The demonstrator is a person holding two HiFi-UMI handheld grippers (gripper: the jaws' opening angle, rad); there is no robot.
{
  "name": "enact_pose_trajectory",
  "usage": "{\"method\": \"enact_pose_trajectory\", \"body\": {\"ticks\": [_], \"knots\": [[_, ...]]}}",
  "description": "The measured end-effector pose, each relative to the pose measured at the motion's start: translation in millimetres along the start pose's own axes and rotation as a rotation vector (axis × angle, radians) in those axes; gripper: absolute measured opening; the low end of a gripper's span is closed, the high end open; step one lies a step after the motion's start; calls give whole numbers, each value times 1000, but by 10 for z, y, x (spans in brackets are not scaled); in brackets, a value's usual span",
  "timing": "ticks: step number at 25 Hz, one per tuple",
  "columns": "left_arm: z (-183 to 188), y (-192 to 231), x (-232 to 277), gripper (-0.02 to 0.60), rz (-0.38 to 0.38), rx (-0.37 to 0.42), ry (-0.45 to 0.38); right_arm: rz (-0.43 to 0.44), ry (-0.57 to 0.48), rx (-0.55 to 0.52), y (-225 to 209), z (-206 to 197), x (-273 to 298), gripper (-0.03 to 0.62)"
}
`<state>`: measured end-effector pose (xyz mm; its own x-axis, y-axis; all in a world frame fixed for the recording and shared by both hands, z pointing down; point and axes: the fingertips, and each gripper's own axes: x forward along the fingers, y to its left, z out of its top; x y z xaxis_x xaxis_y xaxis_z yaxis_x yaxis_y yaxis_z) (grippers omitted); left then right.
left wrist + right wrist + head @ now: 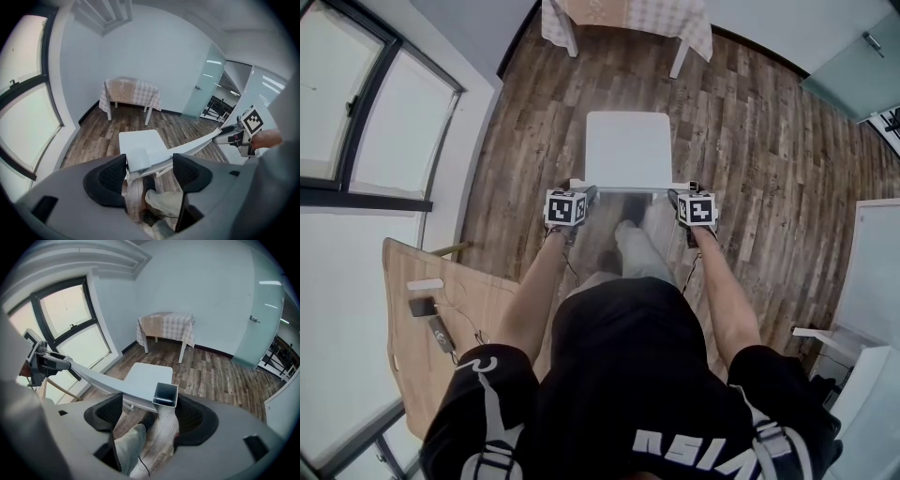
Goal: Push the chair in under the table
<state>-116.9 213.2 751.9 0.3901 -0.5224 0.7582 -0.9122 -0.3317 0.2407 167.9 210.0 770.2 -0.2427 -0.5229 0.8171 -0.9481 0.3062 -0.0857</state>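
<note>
The left gripper (150, 169) and the right gripper (149, 413) were both released, their jaws wide apart. The room had a brown wood-plank floor (750, 141), large windows (403, 131) at the left and a counter (628, 14) under a checked cloth at the far wall. The white square-seated chair (626, 150) stood well apart from that counter, each end of its top rail (628, 187) between one gripper's jaws.

In the head view the cloth-covered desk (694, 33) ran off the top edge (only two of its legs showed). The chair (627, 150) hid its own legs beneath the seat. Small things (423, 307) on the wooden desk (487, 295) at left were too small to tell.
</note>
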Motion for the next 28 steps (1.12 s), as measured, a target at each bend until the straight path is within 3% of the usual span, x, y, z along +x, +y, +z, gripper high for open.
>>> {"method": "enact_pose_trajectory", "body": {"ticks": [11, 28], "knots": [[-13, -6, -1, 330, -8, 13, 21, 86, -48, 53, 50, 82, -103, 365], [21, -31, 18, 345, 1, -32, 31, 107, -32, 45, 48, 108, -65, 382]]}}
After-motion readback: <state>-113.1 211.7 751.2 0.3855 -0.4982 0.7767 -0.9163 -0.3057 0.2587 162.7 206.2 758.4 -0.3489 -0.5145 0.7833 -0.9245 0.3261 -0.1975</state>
